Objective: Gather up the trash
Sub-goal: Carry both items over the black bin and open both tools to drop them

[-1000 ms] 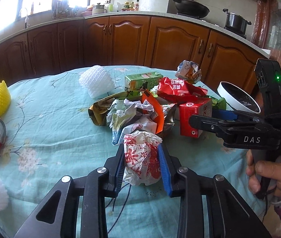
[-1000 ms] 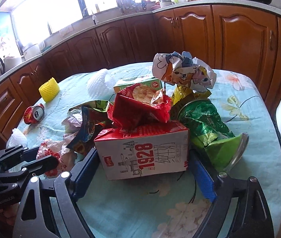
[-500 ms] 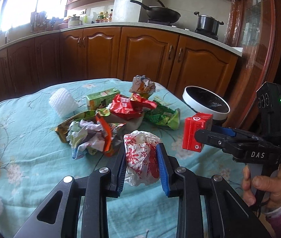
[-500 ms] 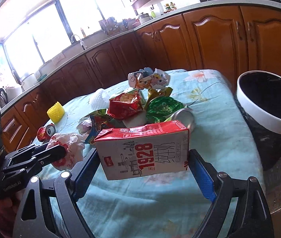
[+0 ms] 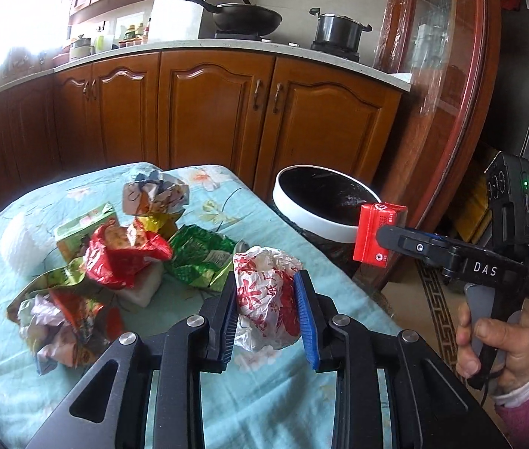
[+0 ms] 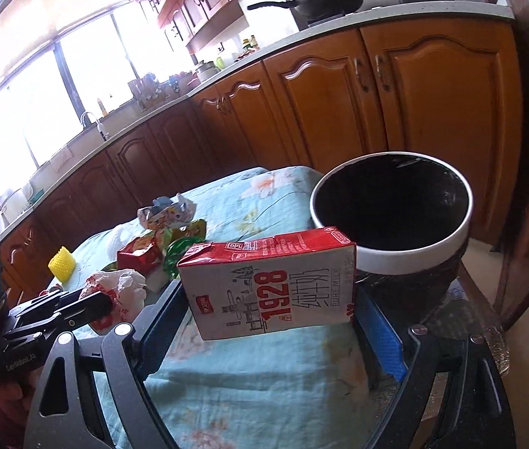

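My left gripper (image 5: 266, 314) is shut on a crumpled white-and-red plastic bag (image 5: 266, 292), held above the table's right part. My right gripper (image 6: 268, 307) is shut on a red-and-white milk carton (image 6: 271, 280), held in the air just in front of the white-rimmed bin (image 6: 414, 250). In the left wrist view the carton (image 5: 374, 237) hangs by the near edge of the bin (image 5: 316, 220). A heap of wrappers (image 5: 129, 250) lies on the table, to the left of both grippers.
The table has a light blue flowered cloth (image 5: 283, 393). The bin stands off its right edge, next to a wooden glass-door cabinet (image 5: 440, 86). Brown kitchen cabinets (image 5: 219, 112) run behind. A yellow foam net (image 6: 61, 263) lies at the far side.
Both grippers have risen and swung right toward the bin with their loads. The carton has gone from beside the heap to the bin's rim. The bag has lifted off the table.
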